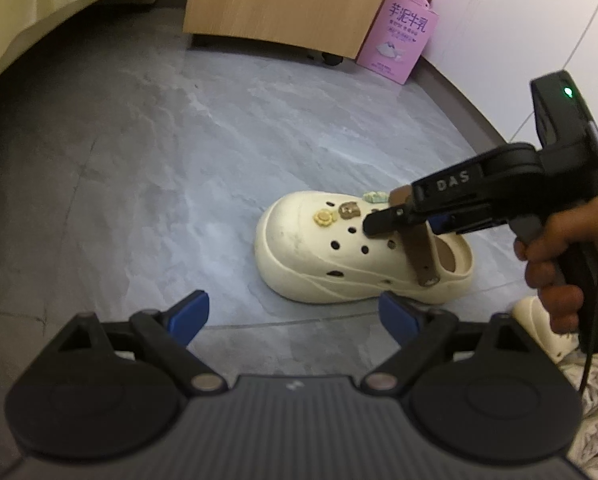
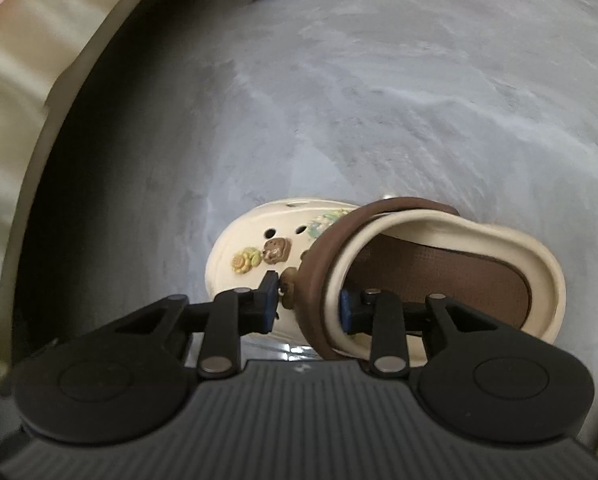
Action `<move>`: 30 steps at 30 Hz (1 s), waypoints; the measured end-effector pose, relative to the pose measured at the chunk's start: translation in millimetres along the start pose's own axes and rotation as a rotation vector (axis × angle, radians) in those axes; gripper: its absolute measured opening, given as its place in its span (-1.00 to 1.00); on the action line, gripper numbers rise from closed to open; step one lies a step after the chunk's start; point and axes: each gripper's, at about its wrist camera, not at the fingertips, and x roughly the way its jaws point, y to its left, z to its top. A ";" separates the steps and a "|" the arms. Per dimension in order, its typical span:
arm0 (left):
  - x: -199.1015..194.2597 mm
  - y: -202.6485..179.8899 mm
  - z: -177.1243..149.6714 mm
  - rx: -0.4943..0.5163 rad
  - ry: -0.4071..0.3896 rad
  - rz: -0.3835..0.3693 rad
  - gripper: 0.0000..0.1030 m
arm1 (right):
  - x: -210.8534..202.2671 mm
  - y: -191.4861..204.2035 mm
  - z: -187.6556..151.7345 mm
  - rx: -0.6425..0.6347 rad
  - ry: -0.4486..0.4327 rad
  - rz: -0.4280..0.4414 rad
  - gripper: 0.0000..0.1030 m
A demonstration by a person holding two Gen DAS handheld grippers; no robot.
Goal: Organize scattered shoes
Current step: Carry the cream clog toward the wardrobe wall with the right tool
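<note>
The clog [image 1: 339,248] stands upright on the floor [image 1: 139,160], toe toward the cabinet [image 1: 283,0]. The right gripper [image 2: 309,300] straddles its brown strap [image 2: 319,280] and collar, jaws narrowly apart, pads not visibly pressing, probably releasing. The left gripper [image 1: 293,314] waits just short of the clog, jaws wide, empty.

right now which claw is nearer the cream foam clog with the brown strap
Right. The right claw straddles the cream foam clog's brown strap and collar, one finger outside, one inside. The left claw hangs open short of the clog, not touching it.
</note>
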 end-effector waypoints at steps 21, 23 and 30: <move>5.2 7.6 1.3 -0.048 0.023 0.000 0.81 | -90.0 -143.5 -27.9 -0.096 -0.007 -0.143 -0.39; 5.4 6.9 0.5 -0.048 0.027 -0.004 0.81 | -95.5 -153.3 -27.7 -0.106 -0.009 -0.163 -0.37; 8.1 7.1 -2.2 -0.055 0.052 -0.015 0.81 | -117.7 -192.6 -34.1 -0.114 -0.009 -0.271 -0.24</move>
